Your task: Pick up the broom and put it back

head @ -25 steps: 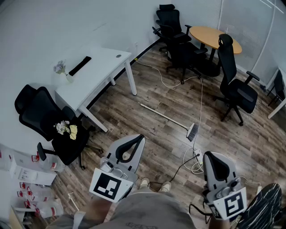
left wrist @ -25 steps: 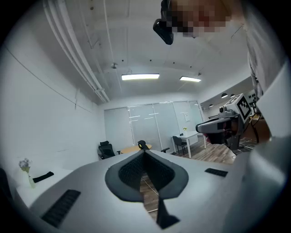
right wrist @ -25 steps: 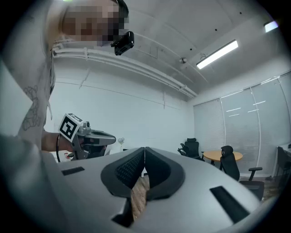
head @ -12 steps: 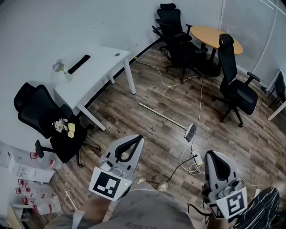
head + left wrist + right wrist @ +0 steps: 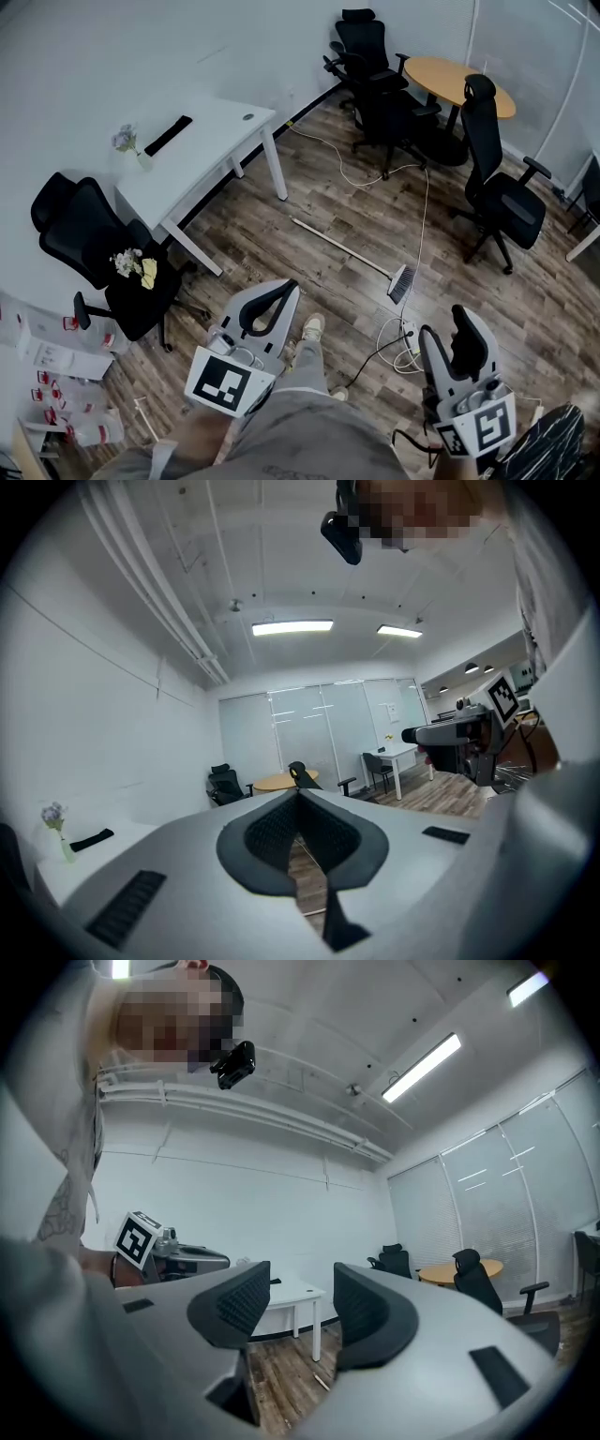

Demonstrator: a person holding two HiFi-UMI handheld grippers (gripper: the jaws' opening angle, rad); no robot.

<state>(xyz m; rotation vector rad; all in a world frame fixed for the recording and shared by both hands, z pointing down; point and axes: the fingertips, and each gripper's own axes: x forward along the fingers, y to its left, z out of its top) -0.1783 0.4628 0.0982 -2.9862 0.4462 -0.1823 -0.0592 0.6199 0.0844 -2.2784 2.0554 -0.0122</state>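
The broom (image 5: 349, 251) lies flat on the wooden floor in the head view, its pale handle running up-left and its dark brush head (image 5: 401, 282) at the lower right. My left gripper (image 5: 288, 286) hangs at waist height well short of the broom, with its jaws shut and nothing in them. It appears the same way in its own view (image 5: 298, 796). My right gripper (image 5: 445, 323) is held low at the right, below the brush head, and its jaws are opening with nothing between them. Between the parted pads (image 5: 361, 1305) I see only floor and a thin pale stick (image 5: 320, 1381).
A white desk (image 5: 202, 141) stands at the left, with a black chair (image 5: 112, 258) carrying flowers beside it. More black chairs (image 5: 502, 187) surround a round wooden table (image 5: 459, 80) at the back right. A white cable and power strip (image 5: 409, 330) lie by the brush head. The person's foot (image 5: 312, 326) is stepping forward.
The right gripper's jaws have gone from shut to wide apart. Both grippers have drifted slightly forward, and the person's foot has stepped toward the broom.
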